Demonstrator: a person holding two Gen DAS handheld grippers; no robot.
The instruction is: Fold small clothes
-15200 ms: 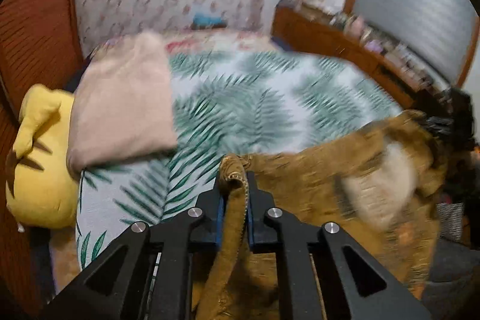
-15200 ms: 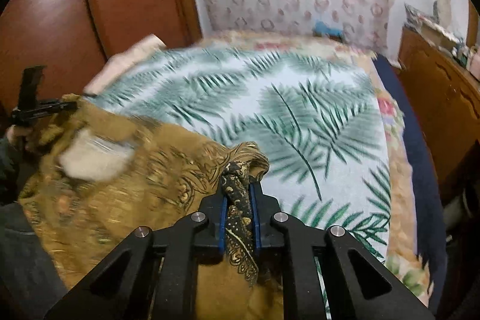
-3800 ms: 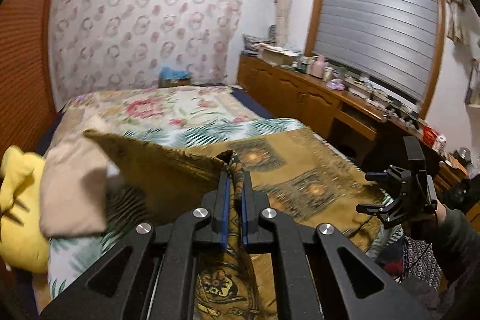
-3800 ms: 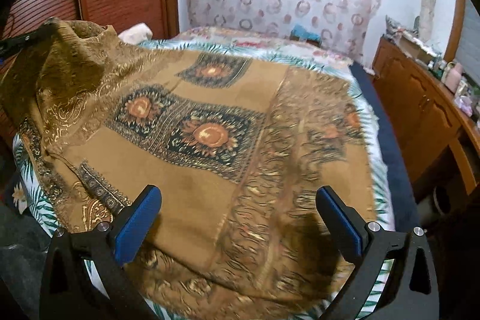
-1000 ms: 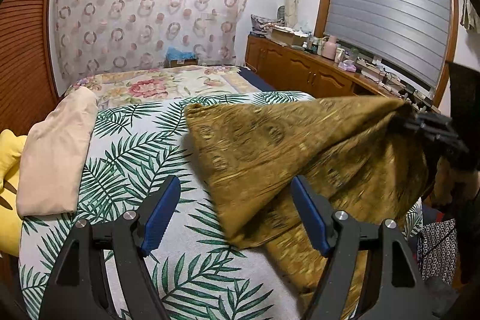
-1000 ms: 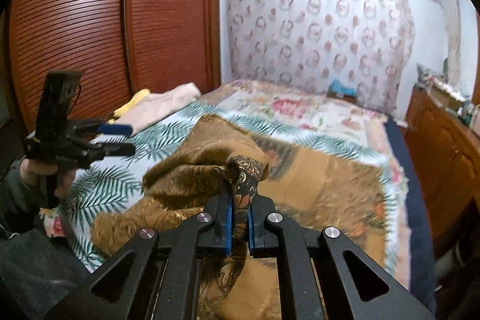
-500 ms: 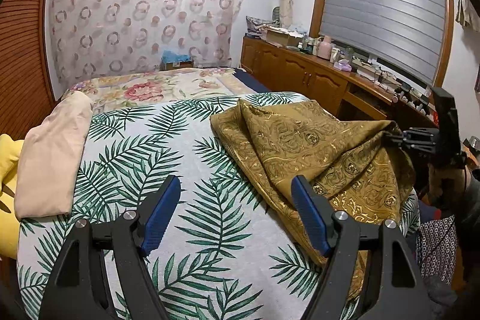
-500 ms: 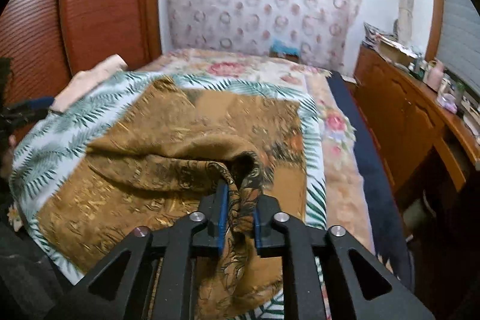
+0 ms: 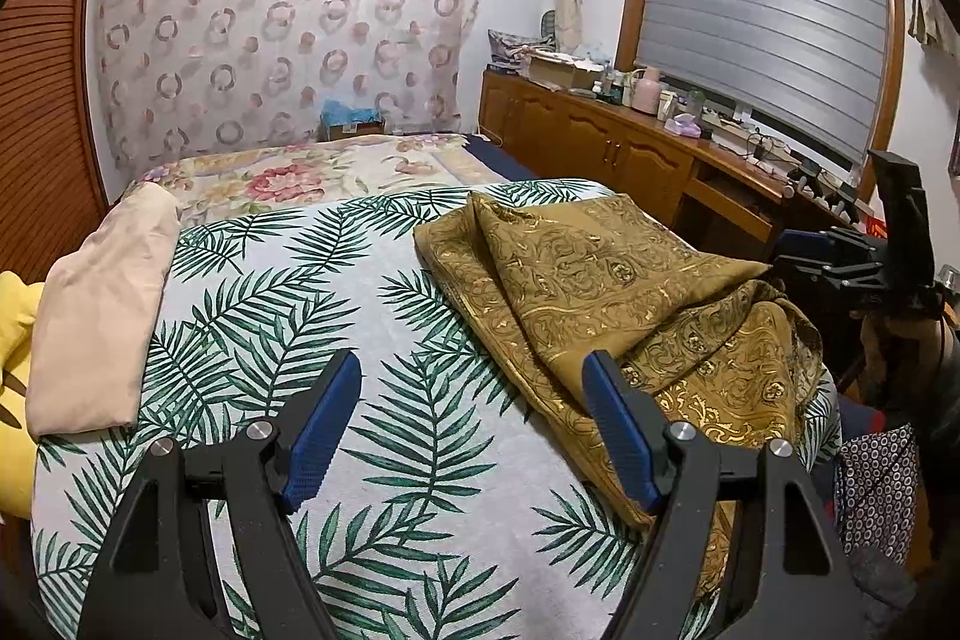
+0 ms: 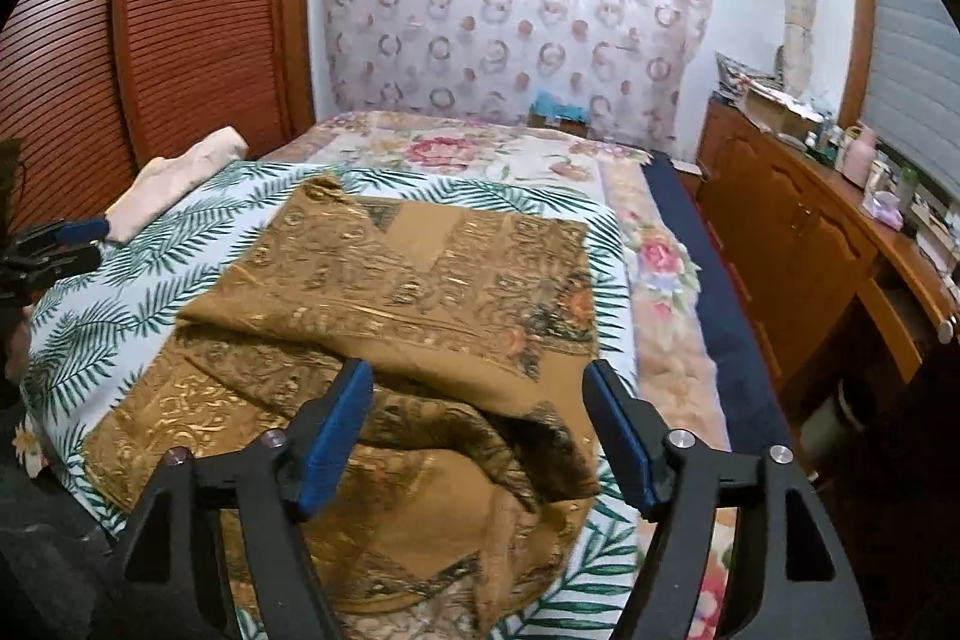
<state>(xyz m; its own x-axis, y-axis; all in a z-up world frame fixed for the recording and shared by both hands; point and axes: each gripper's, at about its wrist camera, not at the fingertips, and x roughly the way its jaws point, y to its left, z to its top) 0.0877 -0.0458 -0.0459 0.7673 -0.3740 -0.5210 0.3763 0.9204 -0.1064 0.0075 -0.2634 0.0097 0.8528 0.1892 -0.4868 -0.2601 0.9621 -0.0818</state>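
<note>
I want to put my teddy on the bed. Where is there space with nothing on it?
The bare leaf-print blanket between the folded beige cloth and the gold scarf is free. So is the flowery bedspread behind. The window side is crowded: the rumpled scarf covers it.

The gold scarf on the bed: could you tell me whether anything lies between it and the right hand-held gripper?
Nothing visible does. The right hand-held gripper is open directly over the scarf, whose rumpled near fold shows between its fingers. The beige garment lies off at the bed's far left.
</note>
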